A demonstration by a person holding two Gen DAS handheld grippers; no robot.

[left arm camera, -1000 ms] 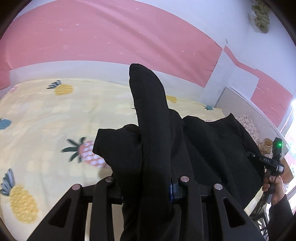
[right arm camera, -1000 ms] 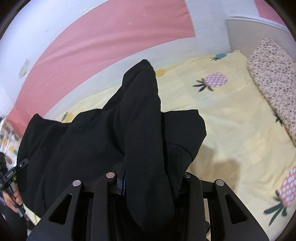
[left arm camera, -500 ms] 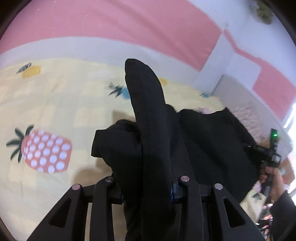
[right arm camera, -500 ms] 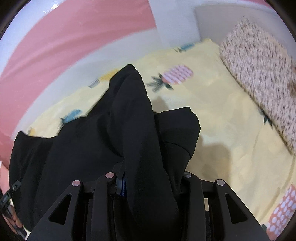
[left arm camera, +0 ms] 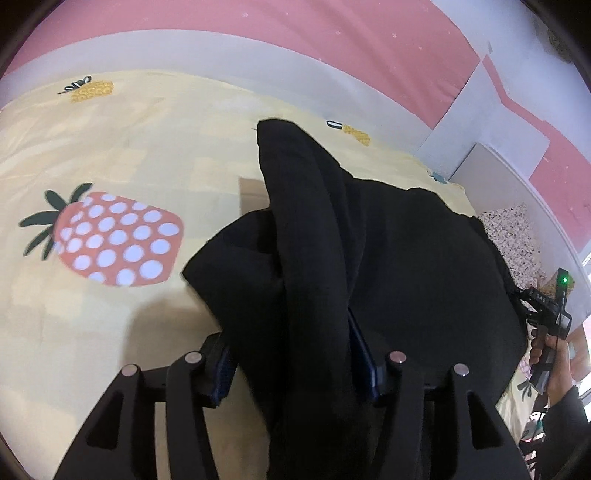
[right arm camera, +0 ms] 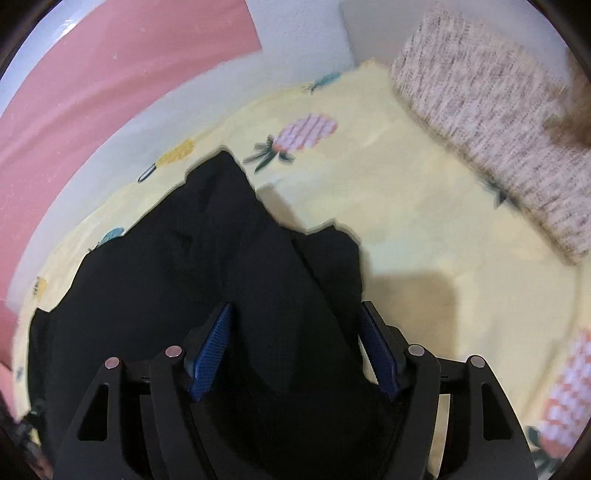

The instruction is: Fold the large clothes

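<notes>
A large black garment (left arm camera: 406, 258) lies partly on the yellow pineapple bedsheet (left arm camera: 129, 147) and runs back between the fingers of both grippers. My left gripper (left arm camera: 295, 365) has its blue pads spread apart with a thick fold of the cloth lying loosely between them. My right gripper (right arm camera: 295, 354) also stands open, both blue pads (right arm camera: 210, 350) showing, with the garment (right arm camera: 184, 266) draped between them. The right gripper's body and the hand on it show at the far right of the left wrist view (left arm camera: 550, 321).
A speckled pillow (right arm camera: 498, 122) lies at the bed's right end. A grey headboard (left arm camera: 517, 192) and a pink and white wall (left arm camera: 258, 33) border the bed on the far side. Bare sheet lies left of the garment.
Both grippers have lowered toward the bed and their jaws have opened; the blue pads now show beside the cloth. The garment has sunk onto the sheet.
</notes>
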